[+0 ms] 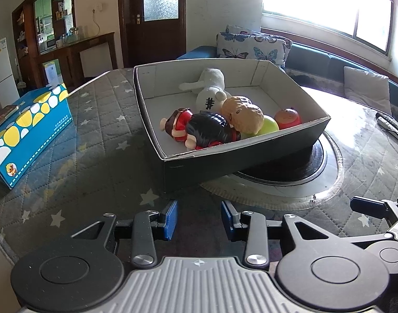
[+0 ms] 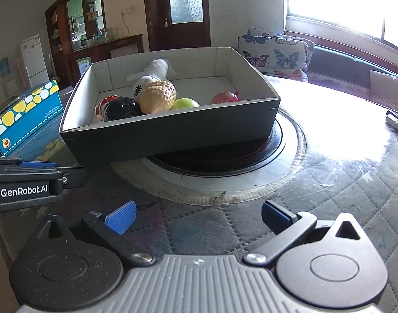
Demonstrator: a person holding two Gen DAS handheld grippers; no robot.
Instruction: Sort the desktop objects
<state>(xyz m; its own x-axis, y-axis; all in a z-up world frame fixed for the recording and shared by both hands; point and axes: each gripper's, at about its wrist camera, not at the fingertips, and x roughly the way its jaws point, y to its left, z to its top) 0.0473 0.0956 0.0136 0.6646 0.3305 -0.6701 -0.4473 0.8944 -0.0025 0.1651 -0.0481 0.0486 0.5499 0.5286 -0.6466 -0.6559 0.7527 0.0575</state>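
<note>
A dark cardboard box (image 1: pixel 240 156) with a white inside stands on the table and holds several toys: a white plush (image 1: pixel 212 83), a tan peanut-shaped toy (image 1: pixel 243 113), a doll with black hair and red clothes (image 1: pixel 199 130), a green ball (image 1: pixel 270 125) and a red round toy (image 1: pixel 287 117). The box (image 2: pixel 172 130) and toys also show in the right wrist view. My left gripper (image 1: pixel 199 219) is open and empty, in front of the box. My right gripper (image 2: pixel 199 216) is open wide and empty, to the right of the left one.
A blue tissue box (image 1: pixel 29 130) with yellow and white spots lies at the left. A round black hotplate (image 2: pixel 219 154) is set in the table under the box's right end. A remote (image 2: pixel 397 122) lies at the far right. The table has a quilted star-pattern cover.
</note>
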